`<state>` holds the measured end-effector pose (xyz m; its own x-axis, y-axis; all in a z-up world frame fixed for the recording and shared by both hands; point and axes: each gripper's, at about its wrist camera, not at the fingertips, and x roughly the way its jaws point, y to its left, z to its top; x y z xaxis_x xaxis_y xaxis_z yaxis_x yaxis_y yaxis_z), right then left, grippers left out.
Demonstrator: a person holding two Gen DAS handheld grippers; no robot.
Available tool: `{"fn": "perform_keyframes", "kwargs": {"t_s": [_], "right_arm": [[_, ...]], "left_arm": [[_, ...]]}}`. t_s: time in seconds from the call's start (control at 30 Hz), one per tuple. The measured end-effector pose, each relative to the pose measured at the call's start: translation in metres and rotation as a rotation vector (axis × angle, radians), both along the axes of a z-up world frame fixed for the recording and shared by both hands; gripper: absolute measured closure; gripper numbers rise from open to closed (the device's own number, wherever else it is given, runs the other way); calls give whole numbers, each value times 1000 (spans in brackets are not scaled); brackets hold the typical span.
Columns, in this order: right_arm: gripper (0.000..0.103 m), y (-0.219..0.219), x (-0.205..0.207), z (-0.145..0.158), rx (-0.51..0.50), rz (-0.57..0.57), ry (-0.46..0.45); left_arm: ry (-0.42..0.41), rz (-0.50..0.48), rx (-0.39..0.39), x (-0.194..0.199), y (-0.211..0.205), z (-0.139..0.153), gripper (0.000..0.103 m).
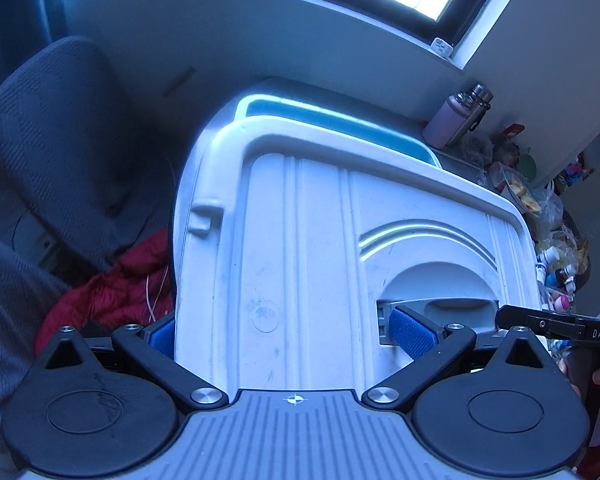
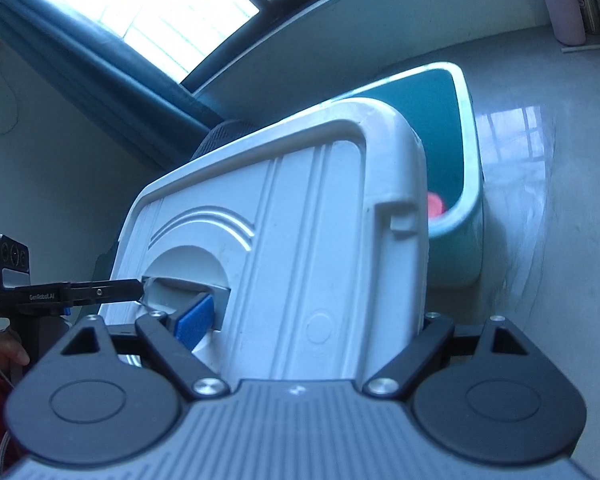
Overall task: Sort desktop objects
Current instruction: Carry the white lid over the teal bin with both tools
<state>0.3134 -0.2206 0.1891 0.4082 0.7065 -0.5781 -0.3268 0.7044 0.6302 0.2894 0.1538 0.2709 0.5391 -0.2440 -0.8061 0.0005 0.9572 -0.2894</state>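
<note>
A white ribbed plastic lid fills the left wrist view, tilted up over a teal-lined storage box. My left gripper is shut on the lid, with one blue pad in its handle recess and the other at its left edge. From the opposite side my right gripper is shut on the same lid; one blue pad sits in the recess and the other finger is hidden behind the lid's right edge. The box stands open behind it, with an orange-red object inside.
A lilac bottle stands at the back of the glossy desk. Bags, small bottles and clutter pile up on the desk's right. A dark chair and a red garment lie to the left.
</note>
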Motion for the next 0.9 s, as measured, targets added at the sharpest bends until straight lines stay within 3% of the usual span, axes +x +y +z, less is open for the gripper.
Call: {"fn": "perform_keyframes", "kwargs": {"t_s": [0.63,0.9], "right_arm": [[15,18,126,-4,-23,-18,25],[14,23,172,-18,-70,-49,57]], "left_arm": [[18,7,-33,141,18,-16,1],[51,7,-82,197,27,-49,0]]}}
